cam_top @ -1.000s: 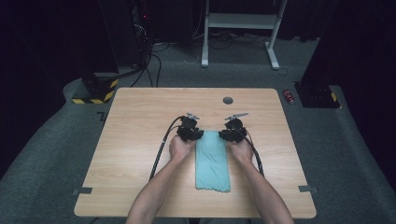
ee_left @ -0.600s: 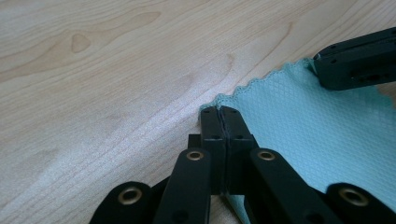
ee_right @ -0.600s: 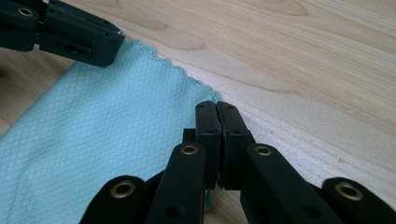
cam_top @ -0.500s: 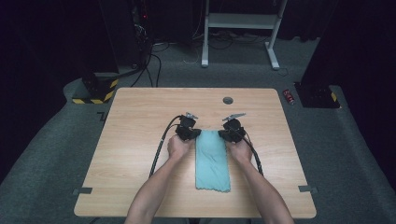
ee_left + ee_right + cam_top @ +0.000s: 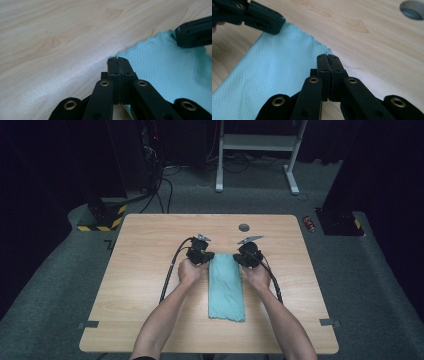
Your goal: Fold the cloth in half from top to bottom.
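On the wooden bench (image 5: pixel 150 270) lies a teal cloth (image 5: pixel 226 287); the left claw (image 5: pixel 117 60) and right claw (image 5: pixel 328 57) are each clenched on a far corner

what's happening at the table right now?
A person holds a two-jaw gripper in each hand over a light wooden table. A long, folded teal waffle-weave cloth lies flat on it. The left gripper has just closed its fingers on the cloth's far left corner, and the right gripper on its far right corner. Both corners are pinched at the scalloped far edge; the cloth isn't lifted yet.
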Action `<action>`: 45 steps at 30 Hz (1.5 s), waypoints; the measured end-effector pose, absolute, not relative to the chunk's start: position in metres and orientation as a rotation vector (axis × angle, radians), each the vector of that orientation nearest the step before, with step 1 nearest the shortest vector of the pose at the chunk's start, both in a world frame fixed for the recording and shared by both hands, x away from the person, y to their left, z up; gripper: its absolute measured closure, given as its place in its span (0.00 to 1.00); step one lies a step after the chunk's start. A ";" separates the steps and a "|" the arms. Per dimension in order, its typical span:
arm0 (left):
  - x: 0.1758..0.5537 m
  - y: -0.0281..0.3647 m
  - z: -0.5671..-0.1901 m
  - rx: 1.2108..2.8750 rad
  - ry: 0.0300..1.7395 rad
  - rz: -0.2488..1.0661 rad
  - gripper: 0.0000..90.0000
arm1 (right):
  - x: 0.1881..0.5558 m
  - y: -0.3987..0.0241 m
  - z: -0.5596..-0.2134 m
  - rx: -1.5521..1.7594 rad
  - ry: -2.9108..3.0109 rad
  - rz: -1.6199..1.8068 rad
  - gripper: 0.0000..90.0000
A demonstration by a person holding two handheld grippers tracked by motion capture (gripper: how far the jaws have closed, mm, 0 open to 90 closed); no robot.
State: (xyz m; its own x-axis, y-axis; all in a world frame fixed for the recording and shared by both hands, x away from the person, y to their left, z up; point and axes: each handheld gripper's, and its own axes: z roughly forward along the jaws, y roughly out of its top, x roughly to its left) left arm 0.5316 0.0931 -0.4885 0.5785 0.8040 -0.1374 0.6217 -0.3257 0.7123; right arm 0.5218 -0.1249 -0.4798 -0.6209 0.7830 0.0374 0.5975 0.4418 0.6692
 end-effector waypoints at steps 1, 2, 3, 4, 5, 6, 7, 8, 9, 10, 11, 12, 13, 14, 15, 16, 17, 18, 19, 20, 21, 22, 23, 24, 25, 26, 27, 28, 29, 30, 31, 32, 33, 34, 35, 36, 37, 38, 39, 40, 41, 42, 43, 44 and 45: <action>0.533 0.095 -0.486 2.065 1.132 0.315 1.00 | 0.523 -0.124 -0.477 1.184 2.419 0.952 0.99; 0.534 0.095 -0.483 2.062 1.132 0.319 1.00 | 0.523 -0.123 -0.474 1.177 2.411 0.963 0.99; 0.535 0.097 -0.480 2.062 1.129 0.328 1.00 | 0.524 -0.121 -0.472 1.177 2.406 0.975 0.99; 0.537 0.098 -0.477 2.054 1.130 0.328 1.00 | 0.526 -0.120 -0.470 1.177 2.411 0.970 0.99; 0.538 0.100 -0.473 2.040 1.132 0.332 1.00 | 0.527 -0.118 -0.468 1.168 2.409 0.963 0.99; 0.540 0.103 -0.469 2.025 1.135 0.327 1.00 | 0.528 -0.117 -0.465 1.154 2.406 0.965 0.99; 0.541 0.104 -0.466 2.015 1.132 0.329 1.00 | 0.529 -0.116 -0.461 1.149 2.397 0.976 0.99; 0.542 0.106 -0.462 2.009 1.124 0.332 1.00 | 0.530 -0.116 -0.458 1.147 2.392 0.989 0.99; 0.541 0.106 -0.459 2.005 1.115 0.339 1.00 | 0.530 -0.116 -0.455 1.151 2.390 0.993 0.99; 0.539 0.107 -0.456 2.005 1.106 0.344 1.00 | 0.530 -0.116 -0.452 1.140 2.385 0.996 0.99; 0.537 0.107 -0.454 2.006 1.098 0.347 1.00 | 0.530 -0.116 -0.448 1.129 2.381 1.001 0.99; 0.534 0.108 -0.452 2.007 1.087 0.353 1.00 | 0.528 -0.117 -0.445 1.122 2.379 1.009 0.99; 0.531 0.109 -0.450 2.007 1.074 0.357 1.00 | 0.526 -0.117 -0.443 1.106 2.380 1.015 0.99; 0.527 0.110 -0.448 2.006 1.064 0.355 1.00 | 0.523 -0.117 -0.441 1.096 2.380 1.020 0.99; 0.523 0.111 -0.446 2.006 1.053 0.354 1.00 | 0.520 -0.117 -0.439 1.073 2.383 1.019 0.99; 0.519 0.112 -0.444 2.008 1.041 0.351 1.00 | 0.516 -0.117 -0.438 1.065 2.386 1.026 0.99; 0.516 0.113 -0.443 2.006 1.029 0.342 1.00 | 0.513 -0.118 -0.438 1.050 2.389 1.031 0.99; 0.512 0.114 -0.442 2.011 1.015 0.337 1.00 | 0.510 -0.119 -0.438 1.046 2.392 1.037 0.99; 0.509 0.115 -0.441 2.012 1.005 0.329 1.00 | 0.508 -0.120 -0.438 1.043 2.394 1.049 0.99; 0.506 0.115 -0.440 2.013 0.992 0.329 1.00 | 0.506 -0.122 -0.438 1.044 2.399 1.056 0.99; 0.503 0.115 -0.439 2.014 0.986 0.325 1.00 | 0.504 -0.123 -0.437 1.032 2.401 1.062 0.99; 0.500 0.115 -0.438 2.020 0.978 0.328 1.00 | 0.501 -0.124 -0.437 1.036 2.398 1.075 0.99; 0.497 0.115 -0.437 2.026 0.967 0.333 1.00 | 0.499 -0.125 -0.436 1.027 2.401 1.085 0.99; 0.494 0.115 -0.436 2.026 0.963 0.332 1.00 | 0.496 -0.126 -0.435 1.021 2.403 1.094 0.99; 0.491 0.115 -0.436 2.025 0.957 0.330 1.00 | 0.494 -0.126 -0.435 1.011 2.406 1.101 0.99; 0.489 0.115 -0.436 2.028 0.952 0.329 1.00 | 0.491 -0.127 -0.434 1.002 2.412 1.106 0.99; 0.486 0.116 -0.436 2.029 0.945 0.326 1.00 | 0.488 -0.127 -0.434 0.992 2.416 1.114 0.99; 0.483 0.116 -0.436 2.029 0.939 0.326 1.00 | 0.486 -0.128 -0.434 0.988 2.421 1.117 0.99; 0.480 0.116 -0.436 2.033 0.932 0.325 1.00 | 0.484 -0.129 -0.435 0.980 2.428 1.120 0.99; 0.477 0.116 -0.436 2.032 0.928 0.323 1.00 | 0.482 -0.129 -0.435 0.980 2.432 1.121 0.99; 0.475 0.115 -0.437 2.032 0.925 0.322 1.00 | 0.481 -0.130 -0.436 0.980 2.435 1.128 0.99; 0.472 0.116 -0.437 2.034 0.921 0.318 1.00 | 0.479 -0.131 -0.436 0.973 2.440 1.129 0.99; 0.470 0.116 -0.437 2.033 0.917 0.314 1.00 | 0.477 -0.131 -0.437 0.970 2.445 1.132 0.99; 0.467 0.116 -0.438 2.030 0.910 0.313 1.00 | 0.475 -0.132 -0.437 0.962 2.455 1.132 0.99; 0.464 0.116 -0.438 2.030 0.903 0.311 1.00 | 0.473 -0.132 -0.438 0.954 2.466 1.135 0.99; 0.461 0.116 -0.438 2.031 0.897 0.310 1.00 | 0.471 -0.133 -0.438 0.929 2.474 1.130 0.99; 0.458 0.116 -0.438 2.031 0.887 0.310 1.00 | 0.469 -0.134 -0.439 0.905 2.480 1.123 0.99; 0.455 0.116 -0.439 2.031 0.877 0.309 1.00 | 0.467 -0.136 -0.439 0.901 2.486 1.122 0.99; 0.452 0.115 -0.439 2.032 0.871 0.314 1.00 | 0.465 -0.137 -0.440 0.896 2.486 1.129 0.99; 0.449 0.115 -0.440 2.041 0.859 0.320 1.00 | 0.462 -0.139 -0.440 0.894 2.487 1.134 0.99; 0.446 0.114 -0.441 2.042 0.853 0.318 1.00 | 0.460 -0.139 -0.440 0.886 2.487 1.136 0.99; 0.443 0.114 -0.441 2.043 0.851 0.317 1.00 | 0.457 -0.139 -0.441 0.881 2.489 1.130 0.99; 0.440 0.114 -0.442 2.044 0.847 0.313 1.00 | 0.454 -0.139 -0.442 0.869 2.491 1.126 0.99; 0.438 0.114 -0.443 2.045 0.842 0.311 1.00 | 0.451 -0.139 -0.443 0.867 2.491 1.127 0.99; 0.435 0.114 -0.444 2.048 0.840 0.310 1.00 | 0.448 -0.139 -0.444 0.864 2.489 1.133 0.99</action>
State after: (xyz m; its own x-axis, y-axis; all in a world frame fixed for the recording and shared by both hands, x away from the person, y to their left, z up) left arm 0.4353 0.1137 -0.4440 0.7405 0.6660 -0.0902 0.4473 -0.3882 0.8057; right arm 0.4484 -0.1388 -0.4438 -0.7850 0.6195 -0.0007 0.4063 0.5157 0.7543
